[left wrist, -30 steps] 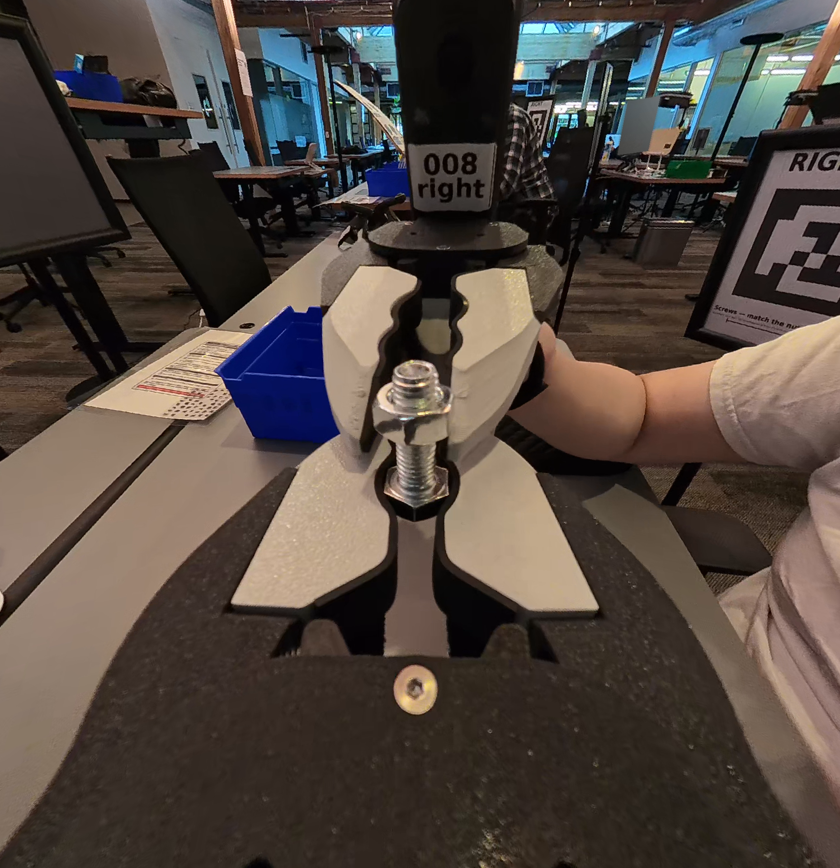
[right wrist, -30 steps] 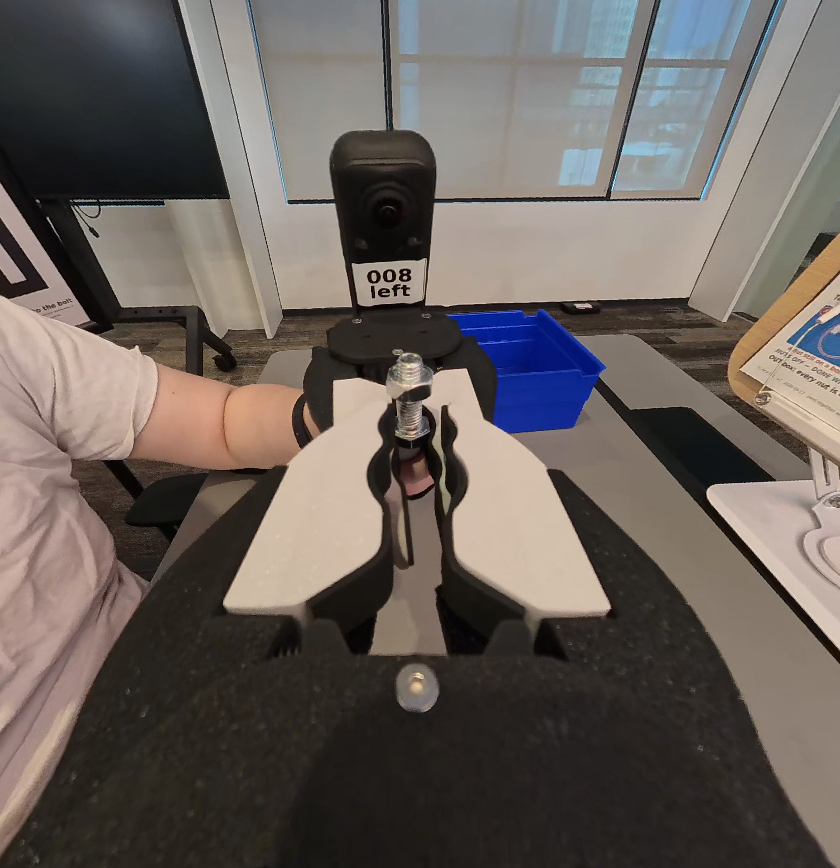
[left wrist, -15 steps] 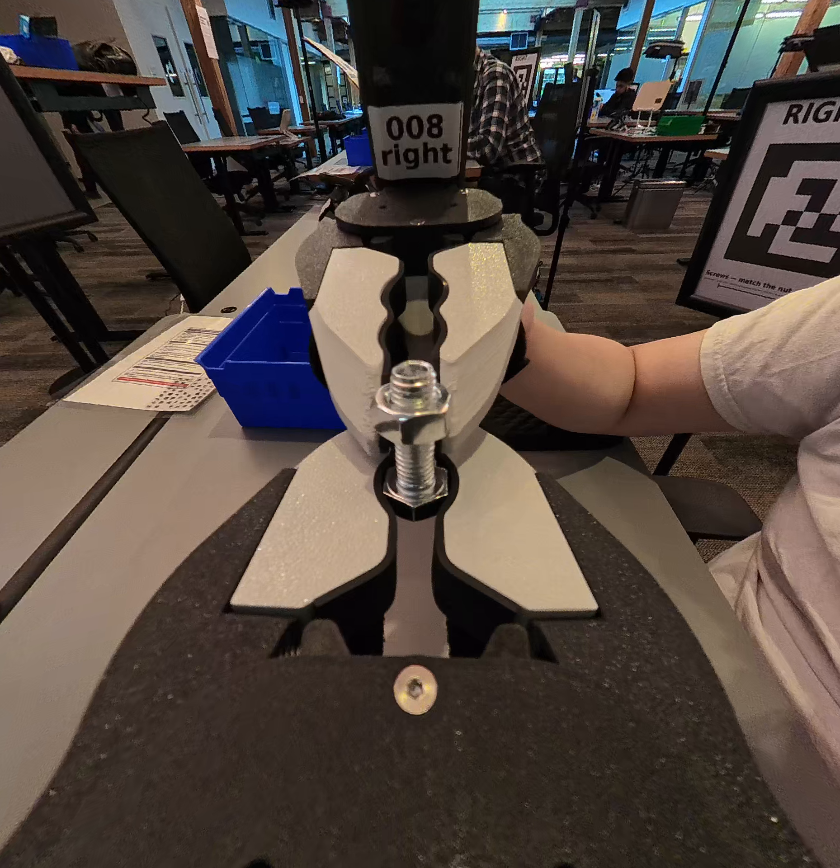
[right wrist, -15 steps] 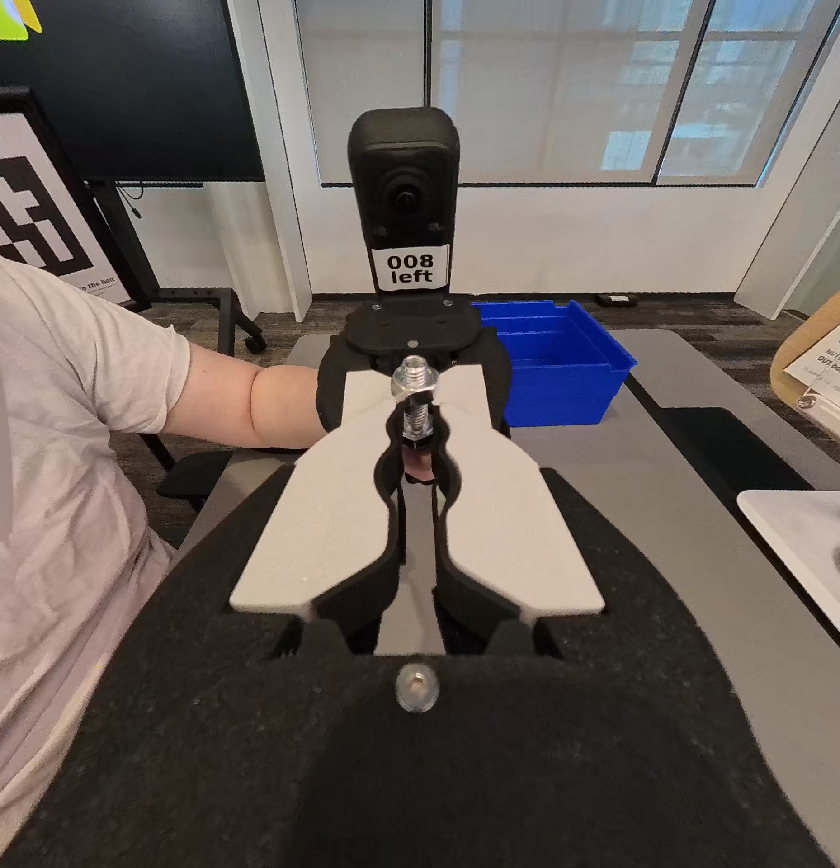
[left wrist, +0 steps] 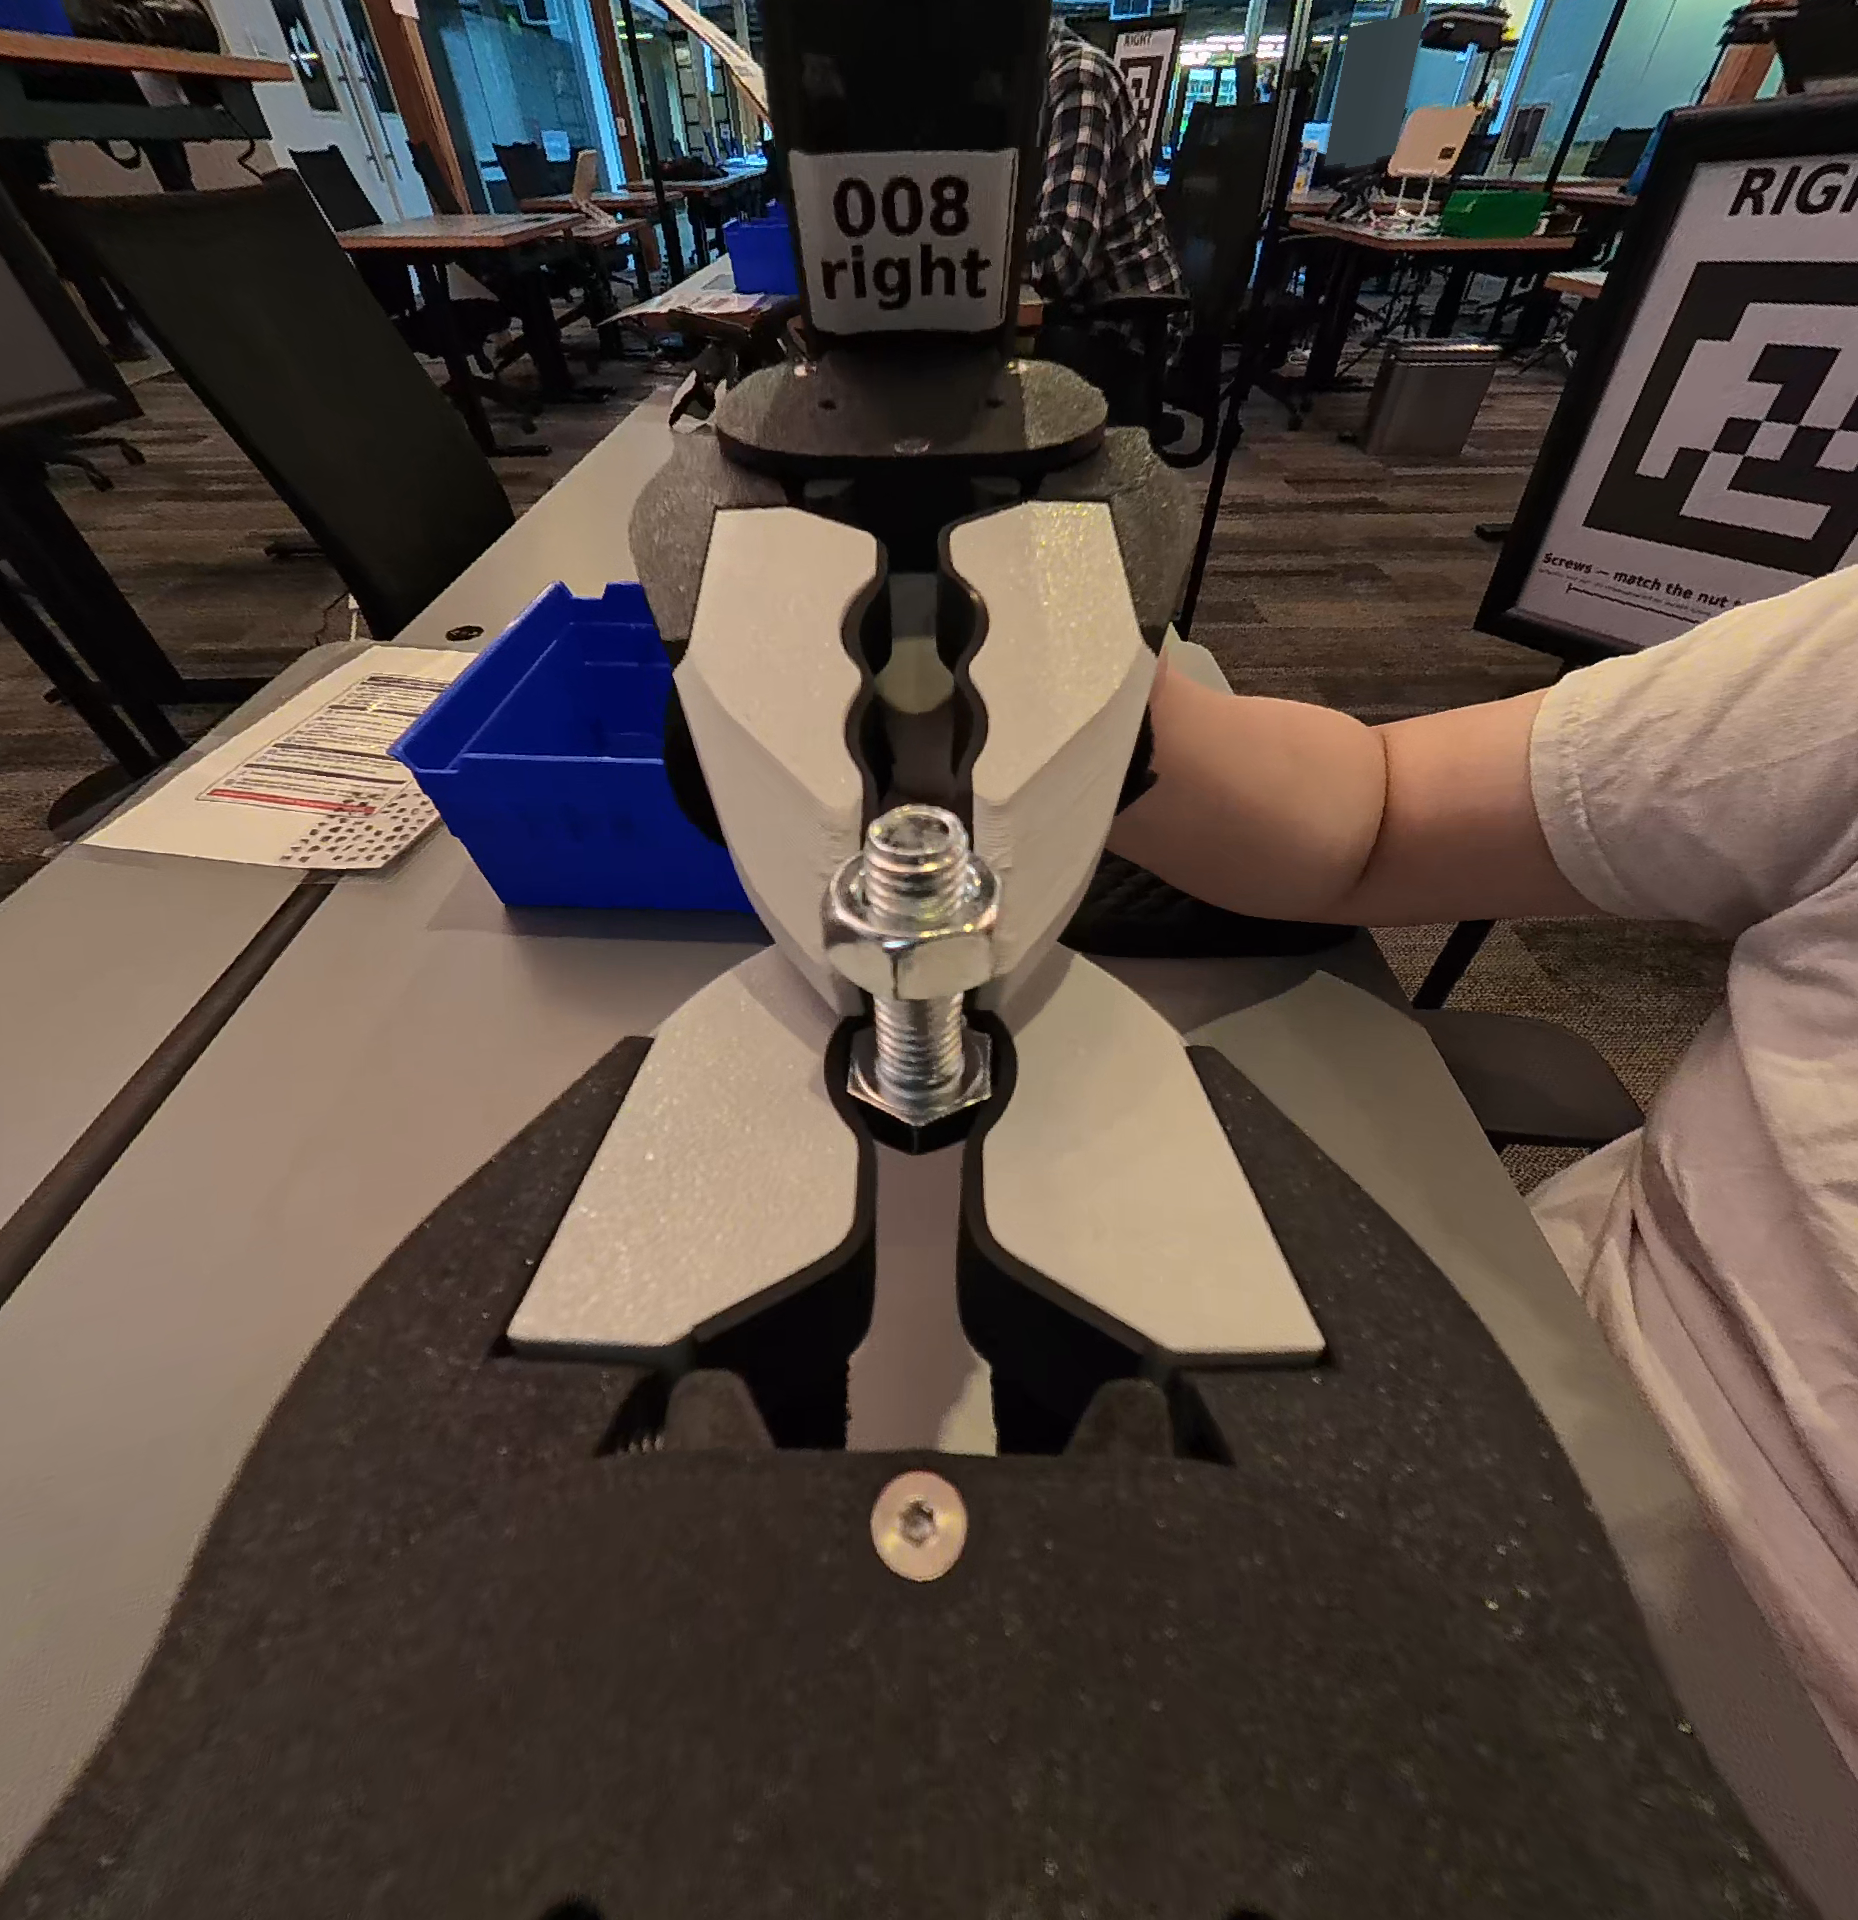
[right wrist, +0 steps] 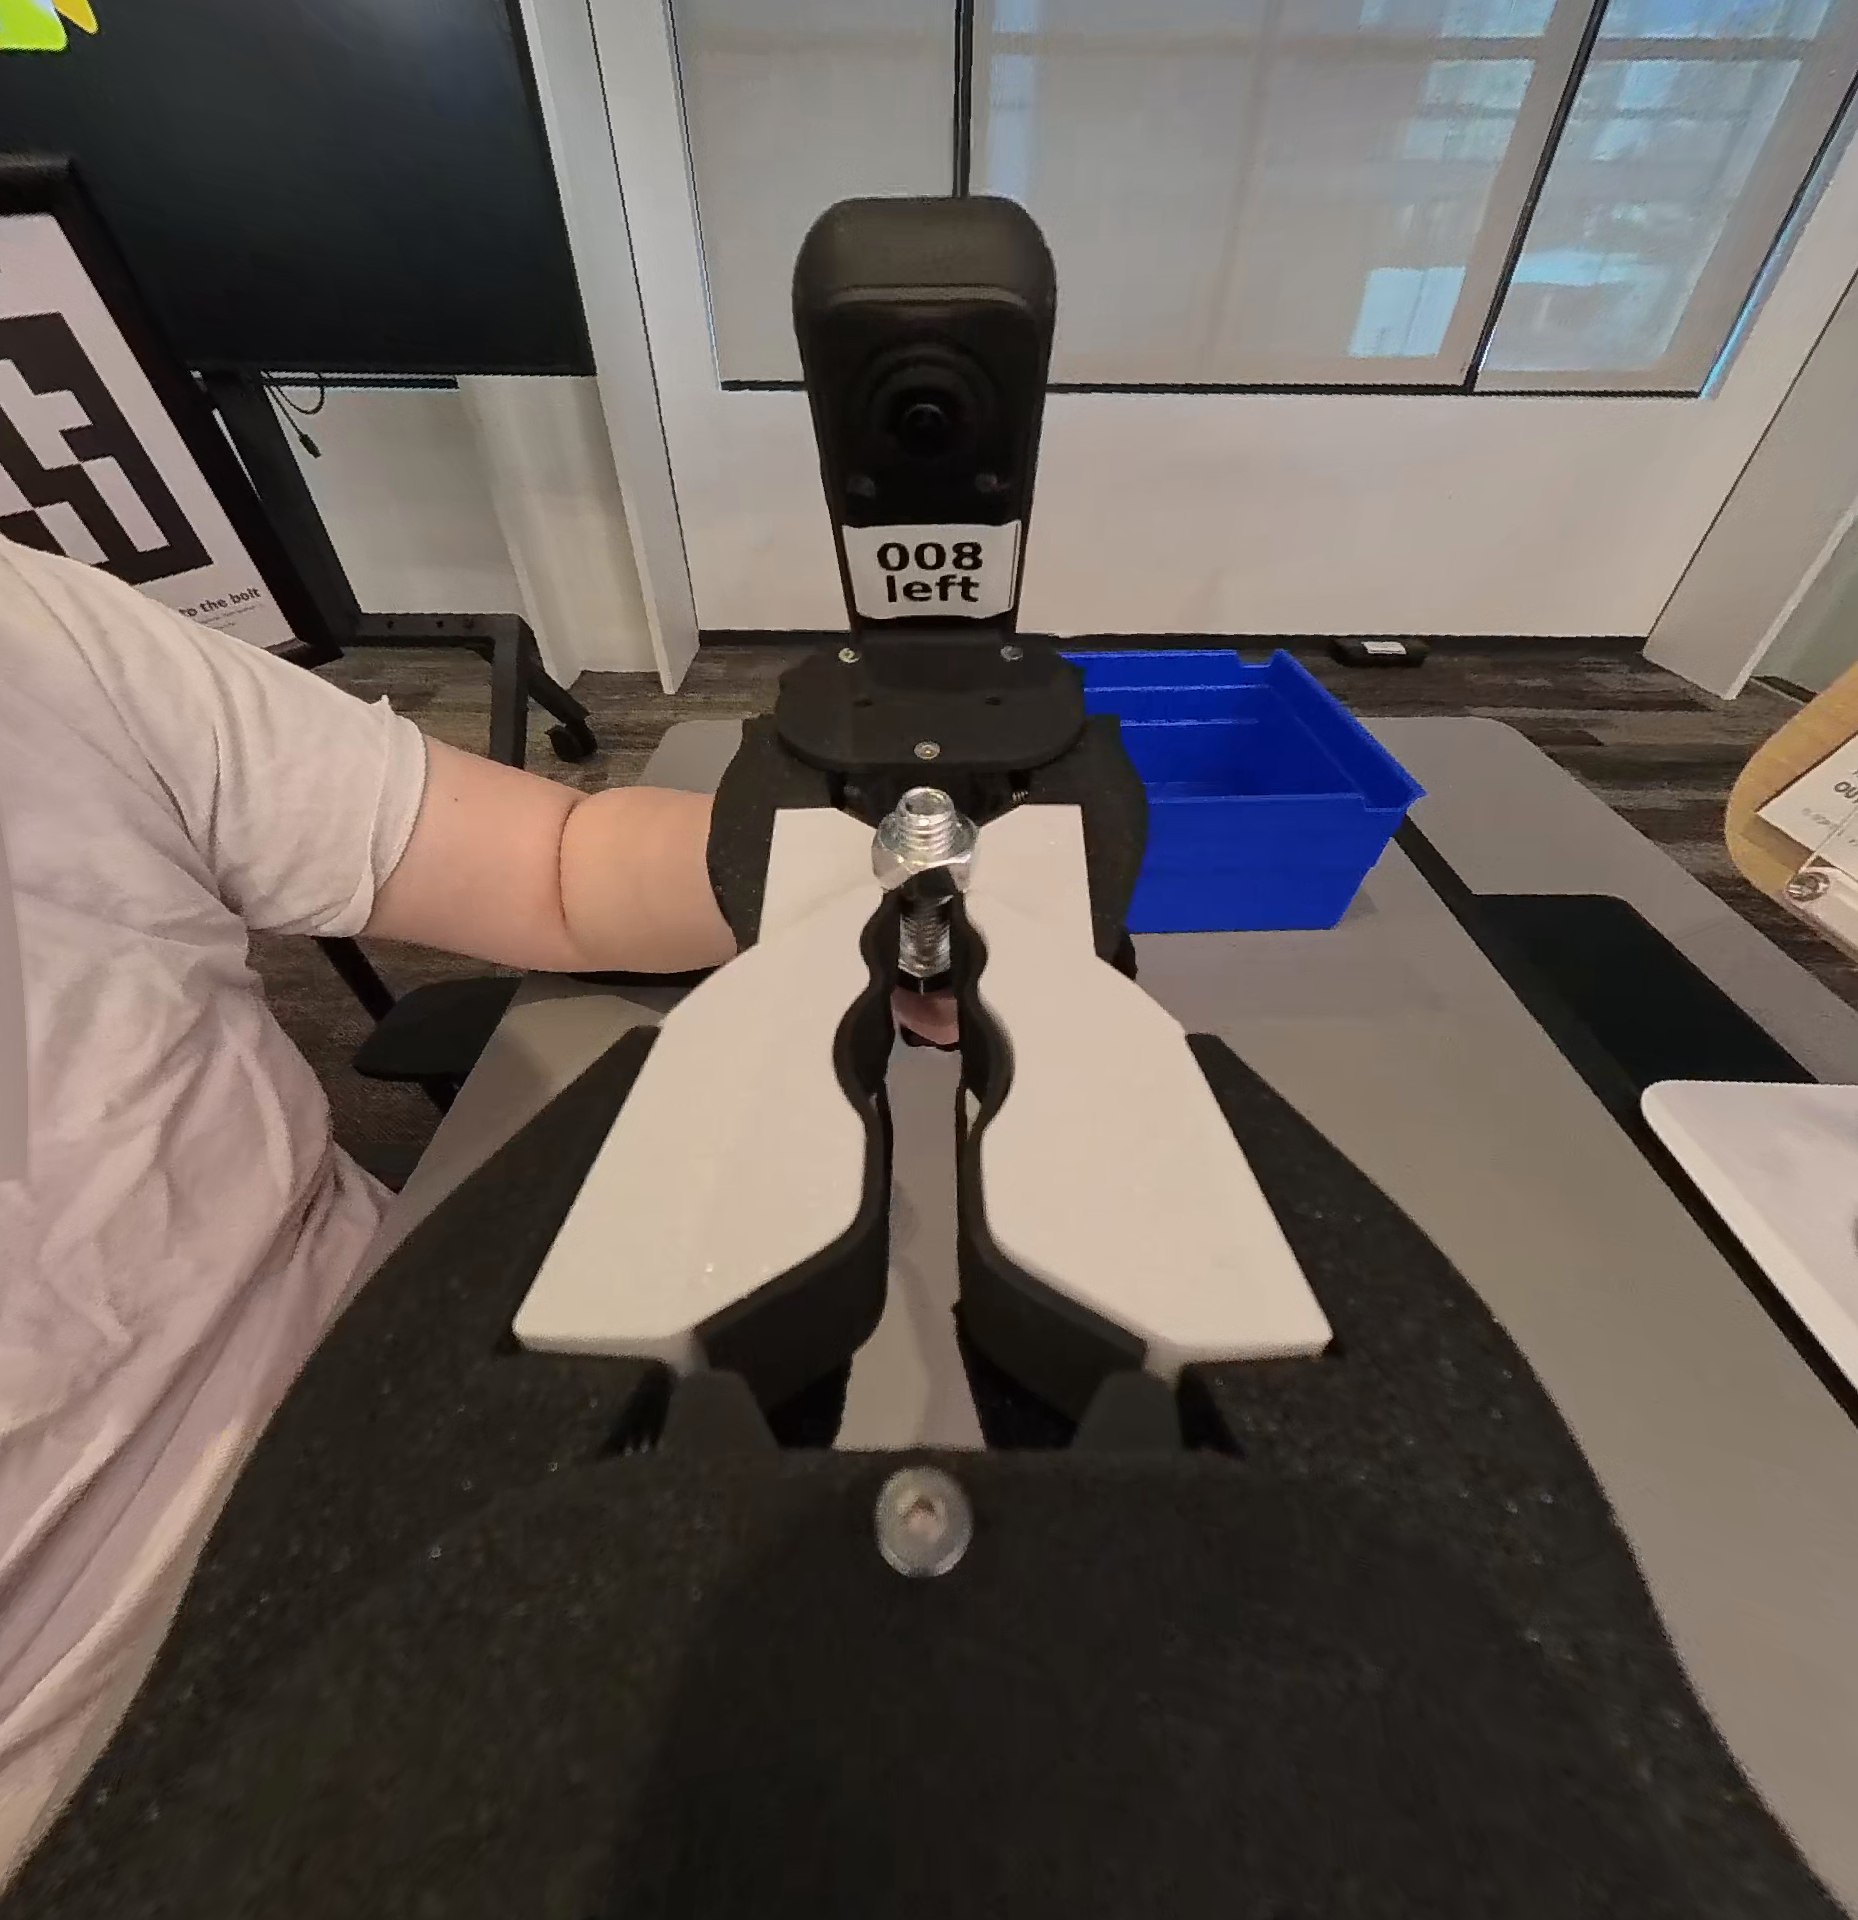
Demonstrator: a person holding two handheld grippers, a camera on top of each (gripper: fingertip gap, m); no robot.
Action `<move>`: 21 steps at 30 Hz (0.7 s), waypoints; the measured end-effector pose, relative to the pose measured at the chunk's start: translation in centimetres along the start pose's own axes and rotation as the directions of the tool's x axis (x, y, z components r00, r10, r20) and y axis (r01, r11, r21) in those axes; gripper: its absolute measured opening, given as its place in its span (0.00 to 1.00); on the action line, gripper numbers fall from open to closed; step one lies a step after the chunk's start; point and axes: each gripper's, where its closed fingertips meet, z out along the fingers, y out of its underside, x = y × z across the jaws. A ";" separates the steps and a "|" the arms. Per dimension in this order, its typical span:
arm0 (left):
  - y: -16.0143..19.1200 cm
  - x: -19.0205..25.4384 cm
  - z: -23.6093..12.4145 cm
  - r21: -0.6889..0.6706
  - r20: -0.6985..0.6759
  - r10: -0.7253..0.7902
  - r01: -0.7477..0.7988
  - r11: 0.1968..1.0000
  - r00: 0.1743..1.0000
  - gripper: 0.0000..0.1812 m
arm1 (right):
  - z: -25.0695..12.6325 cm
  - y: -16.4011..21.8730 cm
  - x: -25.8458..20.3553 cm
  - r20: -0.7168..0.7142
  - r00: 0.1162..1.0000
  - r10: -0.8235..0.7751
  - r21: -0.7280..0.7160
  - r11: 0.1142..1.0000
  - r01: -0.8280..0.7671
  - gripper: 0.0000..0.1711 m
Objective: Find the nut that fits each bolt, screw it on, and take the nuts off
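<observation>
The left gripper [left wrist: 917, 1081] is clamped on the head of an upright bolt [left wrist: 912, 1023]; the right gripper [right wrist: 920, 920], facing it, is closed on the nut [left wrist: 909, 948] near the bolt's top, above the surface [left wrist: 229, 1143], blue bin [left wrist: 572, 790] behind

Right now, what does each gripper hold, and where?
Left gripper clamps the bolt at its head; right gripper closes on the nut near the tip.

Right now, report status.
Left gripper shut on bolt head. Right gripper shut on nut, near the threaded end. Nothing in the way.
</observation>
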 end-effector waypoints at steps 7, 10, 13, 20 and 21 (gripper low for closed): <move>0.2 0.0 -0.1 -0.022 -0.008 -0.017 0.016 1.000 1.000 0.10 | -0.2 0.0 0.1 0.013 1.000 0.020 0.006 1.000 -0.020 0.05; 0.3 -0.1 -0.3 -0.042 -0.005 -0.011 0.010 0.999 1.000 0.10 | -0.2 0.3 0.2 0.012 1.000 0.019 -0.010 1.000 -0.019 0.05; 0.5 -0.4 -0.6 -0.058 0.005 -0.006 0.006 0.998 1.000 0.10 | -0.3 0.5 0.4 0.007 1.000 0.019 -0.017 1.000 -0.018 0.05; 0.3 -0.8 -1.3 -0.061 0.019 -0.006 0.007 0.998 1.000 0.10 | -0.7 0.4 0.8 -0.011 1.000 0.011 -0.018 1.000 -0.011 0.05; 0.3 -0.8 -1.4 -0.060 0.018 -0.006 0.007 0.998 1.000 0.10 | -0.8 0.4 0.8 -0.013 1.000 0.010 -0.017 1.000 -0.010 0.05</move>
